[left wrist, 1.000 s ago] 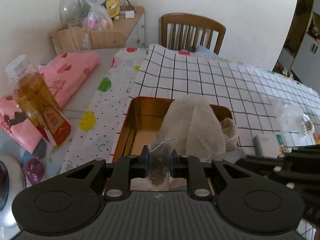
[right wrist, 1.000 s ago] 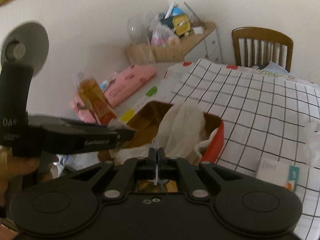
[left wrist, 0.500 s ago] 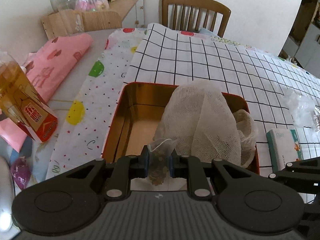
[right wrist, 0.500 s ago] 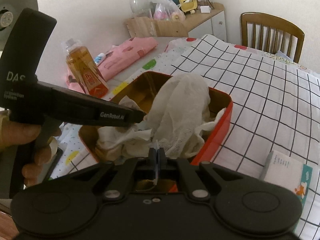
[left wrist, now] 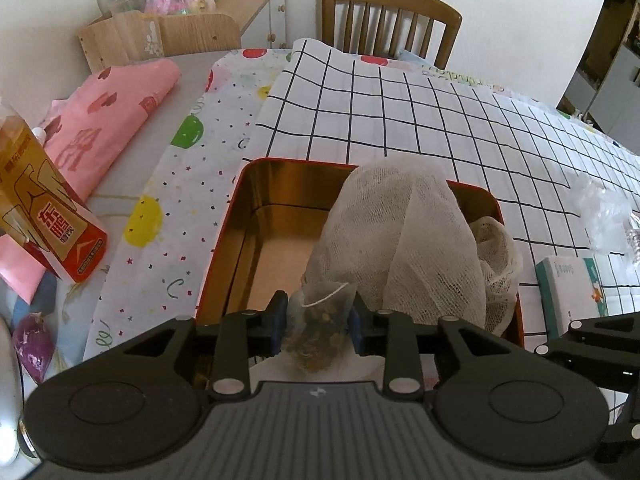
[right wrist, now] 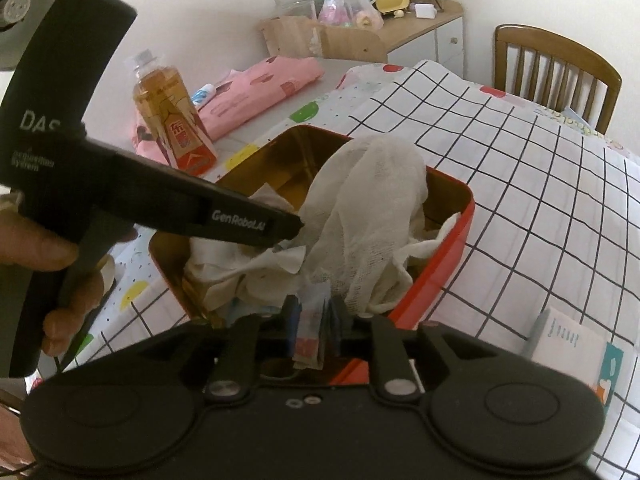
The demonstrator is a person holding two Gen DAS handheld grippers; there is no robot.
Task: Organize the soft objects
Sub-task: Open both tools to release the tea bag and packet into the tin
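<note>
A red tin box (left wrist: 224, 240) with a gold inside sits on the checked cloth; it also shows in the right wrist view (right wrist: 448, 256). A white gauze cloth (left wrist: 400, 240) is piled in its right half, seen too in the right wrist view (right wrist: 368, 200), beside crumpled white tissue (right wrist: 264, 264). My left gripper (left wrist: 320, 318) holds a tea bag (left wrist: 316, 332) between its fingers, jaws slightly parted, over the tin's near edge. My right gripper (right wrist: 316, 322) holds a small folded paper packet (right wrist: 312, 332) over the tin's near corner, jaws slightly parted.
A bottle of amber drink (left wrist: 36, 200) stands left of the tin, with pink folded fabric (left wrist: 104, 124) behind it. A small white and teal box (left wrist: 568, 292) lies to the right, clear crumpled plastic (left wrist: 604, 216) beyond. A wooden chair (left wrist: 392, 20) stands at the far edge.
Both grippers moved down and forward over the tin. Their jaws have widened a little; the right one, tightly shut before, now shows the packet between its fingers.
</note>
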